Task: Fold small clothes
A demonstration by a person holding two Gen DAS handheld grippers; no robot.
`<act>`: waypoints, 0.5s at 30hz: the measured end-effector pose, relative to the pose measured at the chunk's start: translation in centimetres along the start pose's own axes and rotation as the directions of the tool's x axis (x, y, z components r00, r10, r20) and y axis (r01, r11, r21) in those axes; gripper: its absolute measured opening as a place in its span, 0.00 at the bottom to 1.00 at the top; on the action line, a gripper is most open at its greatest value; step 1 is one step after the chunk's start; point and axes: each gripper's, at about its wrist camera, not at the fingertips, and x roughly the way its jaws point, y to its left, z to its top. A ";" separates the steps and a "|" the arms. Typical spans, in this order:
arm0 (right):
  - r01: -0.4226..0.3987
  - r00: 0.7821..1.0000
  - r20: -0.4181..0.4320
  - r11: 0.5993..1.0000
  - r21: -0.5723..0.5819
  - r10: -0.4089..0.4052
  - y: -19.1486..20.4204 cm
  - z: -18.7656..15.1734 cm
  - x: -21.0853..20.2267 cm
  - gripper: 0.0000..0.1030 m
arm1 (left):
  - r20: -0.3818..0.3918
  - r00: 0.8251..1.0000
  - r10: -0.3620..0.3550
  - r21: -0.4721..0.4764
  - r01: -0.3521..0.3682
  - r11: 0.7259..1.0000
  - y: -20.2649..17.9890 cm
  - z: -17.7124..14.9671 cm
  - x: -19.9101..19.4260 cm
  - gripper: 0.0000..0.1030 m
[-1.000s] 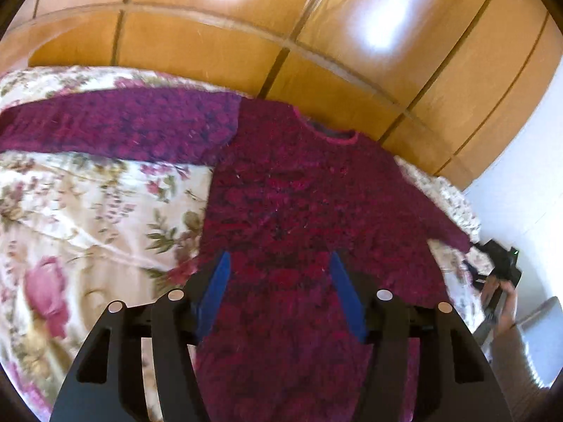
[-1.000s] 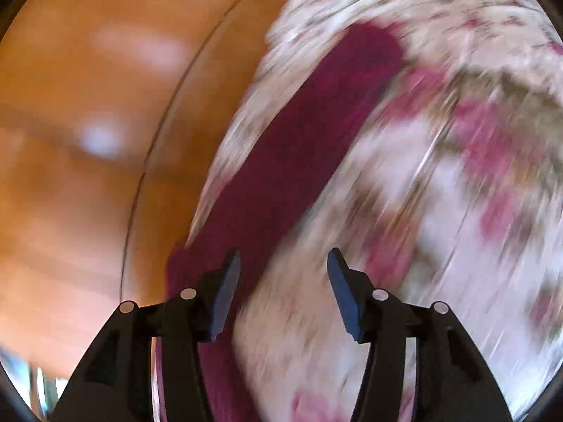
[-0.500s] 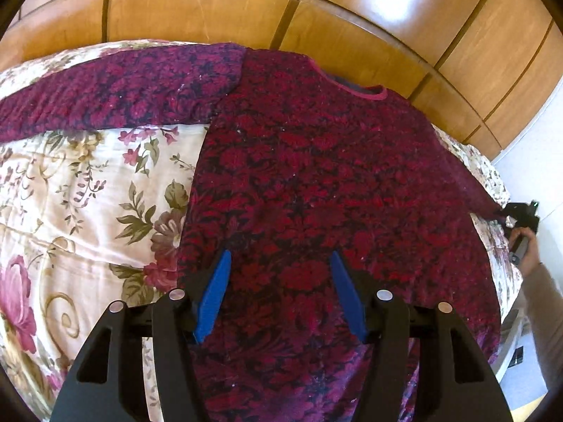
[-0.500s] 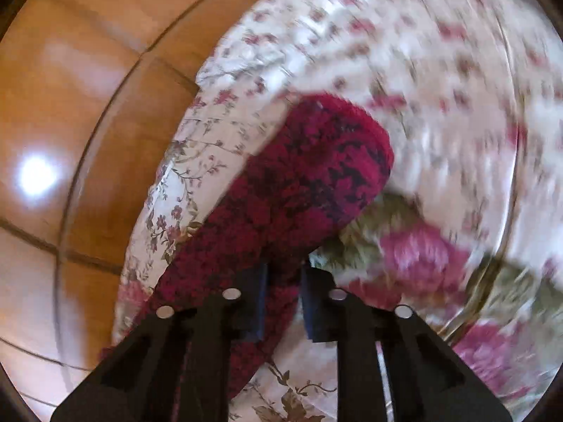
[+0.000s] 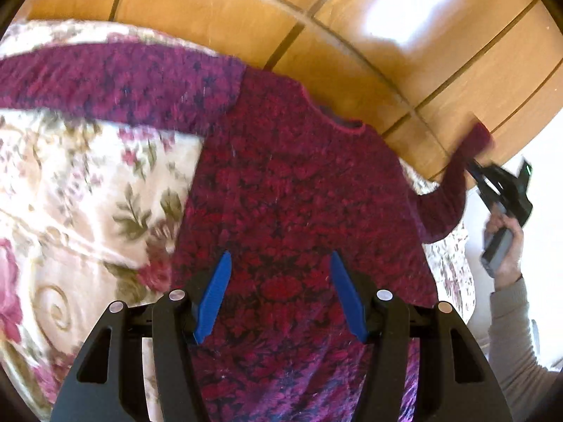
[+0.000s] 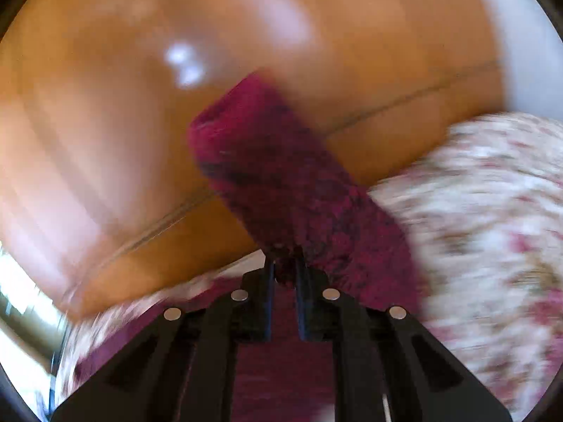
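Observation:
A dark red knitted sweater [image 5: 288, 190] lies flat on a floral bedspread [image 5: 88, 190], neck toward the wooden headboard. Its left sleeve [image 5: 116, 81] is spread out to the left. My left gripper [image 5: 279, 295] is open and empty, hovering over the sweater's lower body. My right gripper [image 6: 284, 270] is shut on the right sleeve [image 6: 281, 172] and holds it lifted off the bed; the cuff sticks up in front of the headboard. In the left wrist view the right gripper [image 5: 473, 170] and raised sleeve [image 5: 454, 183] show at the far right.
A glossy wooden headboard [image 5: 352, 35] stands behind the bed. The bedspread [image 6: 485, 218] fills the right of the blurred right wrist view. A white wall [image 5: 542, 183] lies to the right, beside the person's hand and grey sleeve [image 5: 510, 316].
My right gripper closed on the right sleeve and lifted it off the bedspread, toward the headboard. My left gripper stayed open over the sweater's body, with its view shifting slightly.

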 end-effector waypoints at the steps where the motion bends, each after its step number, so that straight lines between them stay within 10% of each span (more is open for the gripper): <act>1: -0.029 0.999 -0.040 0.999 -0.038 0.027 2.6 -0.9 1.6 0.09 | 0.012 1.000 0.007 0.010 -0.007 1.000 -0.1 0.1 -0.5 0.56; 10: -0.211 0.927 -0.354 0.953 -0.215 0.126 16.5 -9.8 12.7 0.12 | 0.054 0.998 -0.014 0.000 0.014 1.000 1.2 4.4 -1.5 0.56; 13: -0.232 0.921 -0.355 0.957 -0.173 0.159 15.6 -9.9 12.4 0.31 | 0.055 0.997 -0.047 -0.041 0.050 0.998 1.8 6.0 -0.7 0.56; 15: -0.233 0.933 -0.314 0.960 -0.154 0.176 14.8 -9.3 9.8 0.64 | 0.046 0.996 -0.082 -0.067 0.085 0.994 2.1 7.6 0.4 0.56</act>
